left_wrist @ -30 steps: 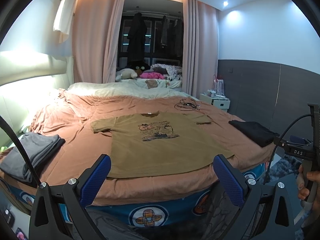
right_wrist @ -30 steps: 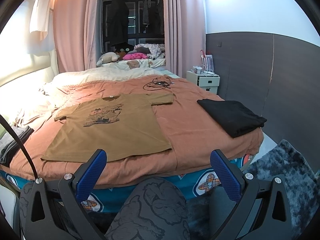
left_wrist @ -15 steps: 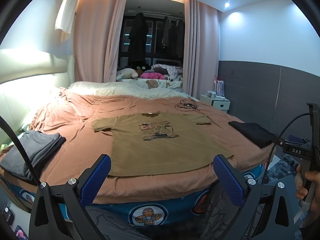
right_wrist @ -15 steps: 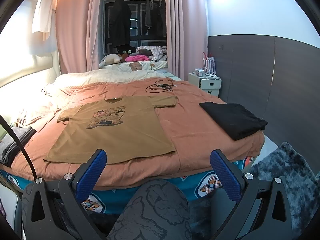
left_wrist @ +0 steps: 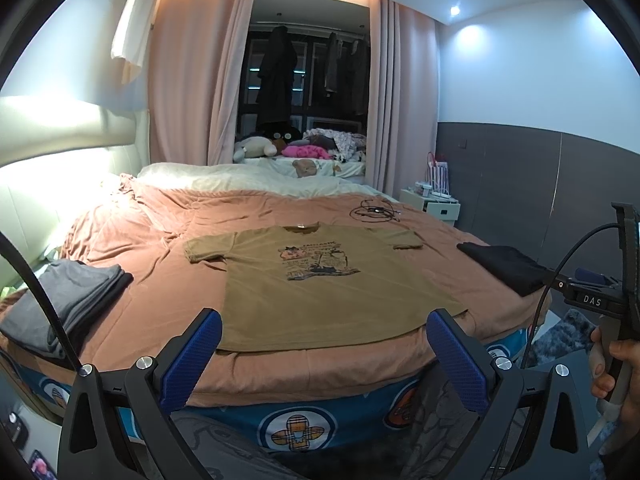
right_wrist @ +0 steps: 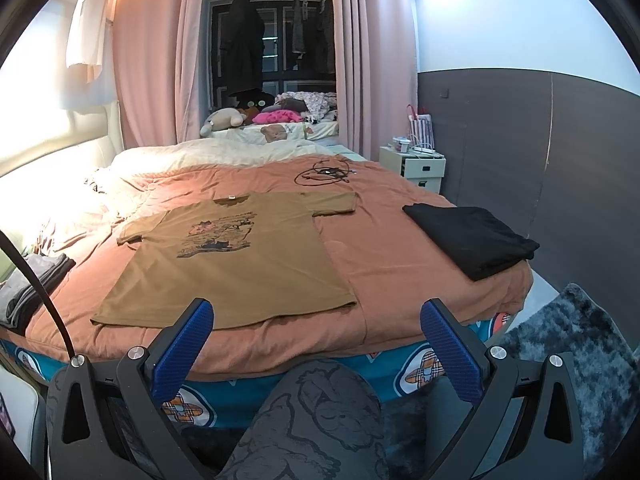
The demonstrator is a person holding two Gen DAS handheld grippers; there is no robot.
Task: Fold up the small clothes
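Observation:
A small olive-brown T-shirt [left_wrist: 320, 280] with a printed picture lies flat and spread out on the orange bedcover [left_wrist: 160, 248], hem toward me. It also shows in the right wrist view [right_wrist: 232, 260]. My left gripper [left_wrist: 322, 356] is open and empty, held off the near bed edge, short of the hem. My right gripper [right_wrist: 316, 348] is open and empty, also off the near edge, to the right of the shirt's hem. The right gripper's body and the hand holding it show at the far right of the left wrist view [left_wrist: 616, 312].
A folded grey stack [left_wrist: 60, 304] lies at the bed's left edge and a folded black garment [right_wrist: 472, 236] at its right edge. A coiled cable [right_wrist: 324, 174] lies beyond the shirt. A white nightstand [right_wrist: 416, 166] stands by the dark wall. A grey rug [right_wrist: 572, 344] covers the floor. My knee [right_wrist: 316, 416] is below.
Both views have risen and edged slightly toward the bed. The shirt has not moved, and both grippers stay open.

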